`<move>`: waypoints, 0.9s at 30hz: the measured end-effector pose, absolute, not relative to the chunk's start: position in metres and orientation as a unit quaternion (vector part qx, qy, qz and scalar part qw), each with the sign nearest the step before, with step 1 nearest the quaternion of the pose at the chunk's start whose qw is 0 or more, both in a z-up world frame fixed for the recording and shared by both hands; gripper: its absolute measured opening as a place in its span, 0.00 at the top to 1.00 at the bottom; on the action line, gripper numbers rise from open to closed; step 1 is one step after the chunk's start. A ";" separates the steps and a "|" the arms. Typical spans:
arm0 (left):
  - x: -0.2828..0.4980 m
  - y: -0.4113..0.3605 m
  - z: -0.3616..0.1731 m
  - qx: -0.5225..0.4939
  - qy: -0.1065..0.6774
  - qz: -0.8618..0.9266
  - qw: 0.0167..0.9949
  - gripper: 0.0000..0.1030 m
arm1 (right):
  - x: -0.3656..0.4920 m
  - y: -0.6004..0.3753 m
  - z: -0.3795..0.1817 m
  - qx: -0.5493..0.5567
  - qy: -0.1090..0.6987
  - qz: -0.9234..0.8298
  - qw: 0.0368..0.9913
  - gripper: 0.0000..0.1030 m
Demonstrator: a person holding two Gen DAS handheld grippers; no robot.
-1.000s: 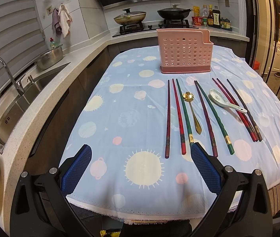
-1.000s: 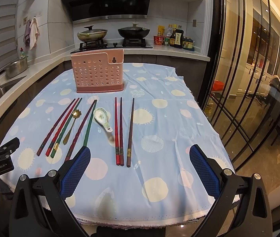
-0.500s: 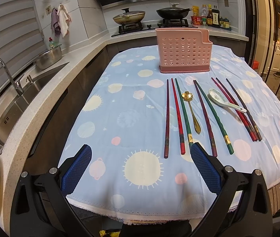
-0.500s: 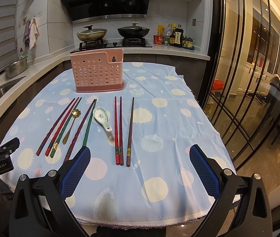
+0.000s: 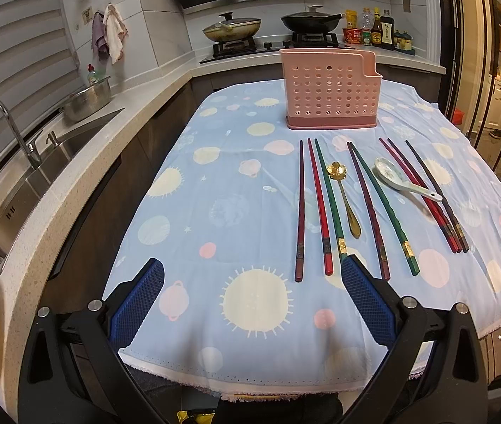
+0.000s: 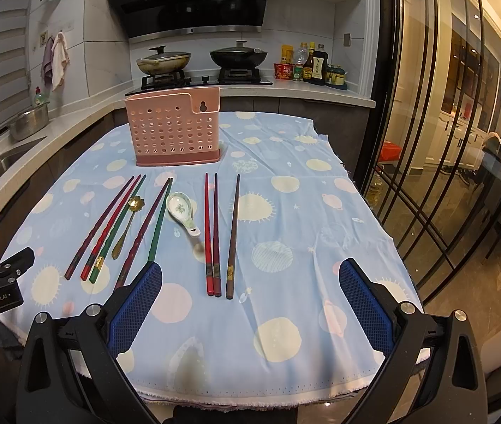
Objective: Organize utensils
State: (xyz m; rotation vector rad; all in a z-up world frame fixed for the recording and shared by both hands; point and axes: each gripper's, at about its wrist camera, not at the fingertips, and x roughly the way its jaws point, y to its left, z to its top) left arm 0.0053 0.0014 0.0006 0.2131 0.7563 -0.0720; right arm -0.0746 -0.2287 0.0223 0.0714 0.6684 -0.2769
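Both tongs, left [image 5: 250, 304] and right [image 6: 250, 304], hang released over the desk's near edge. Chopsticks [image 5: 300, 208] lie before the pink holder [image 5: 331, 92]: light, stiff, slippery (pinch near decorated ends). Ceramic spoon [image 6: 181, 212] seems fragile.
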 end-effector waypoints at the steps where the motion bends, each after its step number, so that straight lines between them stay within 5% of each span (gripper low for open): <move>1: 0.006 0.001 0.000 0.103 0.369 -0.035 0.923 0.07 | -0.074 -0.229 0.022 0.035 0.327 -0.135 0.935 0.07; 27: 0.006 0.006 0.000 0.101 0.370 -0.037 0.923 0.07 | -0.075 -0.230 0.020 0.036 0.327 -0.134 0.935 0.07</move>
